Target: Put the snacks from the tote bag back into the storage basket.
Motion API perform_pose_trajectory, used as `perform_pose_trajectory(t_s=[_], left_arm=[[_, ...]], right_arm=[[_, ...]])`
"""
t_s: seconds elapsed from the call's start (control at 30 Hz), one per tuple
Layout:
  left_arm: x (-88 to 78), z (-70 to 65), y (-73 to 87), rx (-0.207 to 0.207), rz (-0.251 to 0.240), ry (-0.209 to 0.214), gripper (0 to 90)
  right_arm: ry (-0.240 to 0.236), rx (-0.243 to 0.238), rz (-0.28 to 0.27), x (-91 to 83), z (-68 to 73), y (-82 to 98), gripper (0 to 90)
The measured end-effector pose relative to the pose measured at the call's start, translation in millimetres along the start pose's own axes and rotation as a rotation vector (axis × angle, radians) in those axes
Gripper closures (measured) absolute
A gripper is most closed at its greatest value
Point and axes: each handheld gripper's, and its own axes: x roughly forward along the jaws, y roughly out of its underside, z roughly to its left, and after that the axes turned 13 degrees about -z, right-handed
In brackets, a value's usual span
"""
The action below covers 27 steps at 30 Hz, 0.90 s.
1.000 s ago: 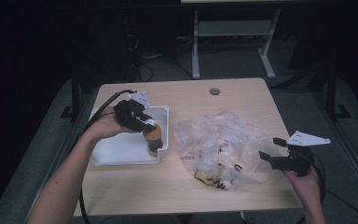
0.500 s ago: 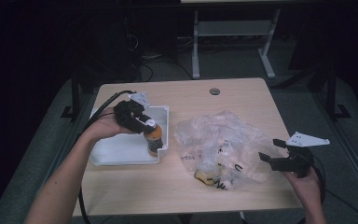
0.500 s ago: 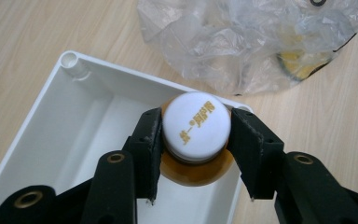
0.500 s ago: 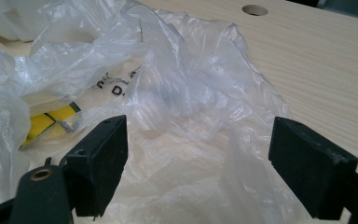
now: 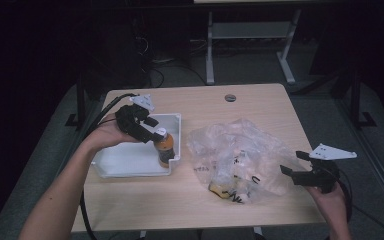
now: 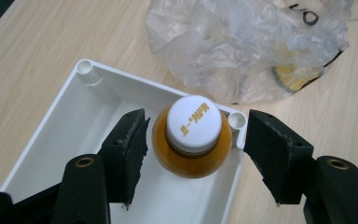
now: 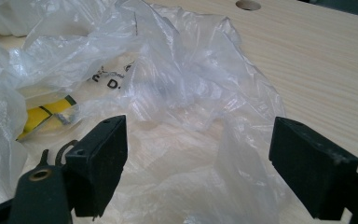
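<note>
In the white tray point(image 6: 46, 140), my left gripper point(image 6: 193, 149) has just been opening, pads clear of the juice bottle point(image 6: 192, 149); its label stays hidden.

My right gripper point(image 7: 198, 163) gapes over the plastic bag point(image 7: 177, 93).

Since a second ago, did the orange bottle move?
No. The orange bottle stands in the same near right corner of the white tray. The left gripper has just been opening its jaws around it.

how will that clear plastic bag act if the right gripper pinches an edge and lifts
The clear plastic bag looks thin and crumpled, so it would likely drape limply. Yellow items inside may sag to the bottom and swing. The glossy film could slip between the right gripper and its pads.
</note>
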Motion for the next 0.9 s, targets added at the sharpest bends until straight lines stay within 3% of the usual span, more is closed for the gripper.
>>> perform_pose_trajectory(t_s=[0.23,0.27,0.9], left_arm=[[-5.3,3.7,1.4,0.0,0.004,-0.005,36.4],[-4.6,3.3,2.7,-0.022,-0.012,-0.009,35.8],[-15.8,0.2,25.3,-0.055,-0.036,-0.036,33.6]], right_arm=[[0.009,0.005,0.0,-2.0,-0.9,1.0,18.6],[0.008,0.01,-0.002,-1.5,-0.7,0.8,18.6],[-0.007,0.001,0.002,2.9,0.6,-0.4,18.6]])
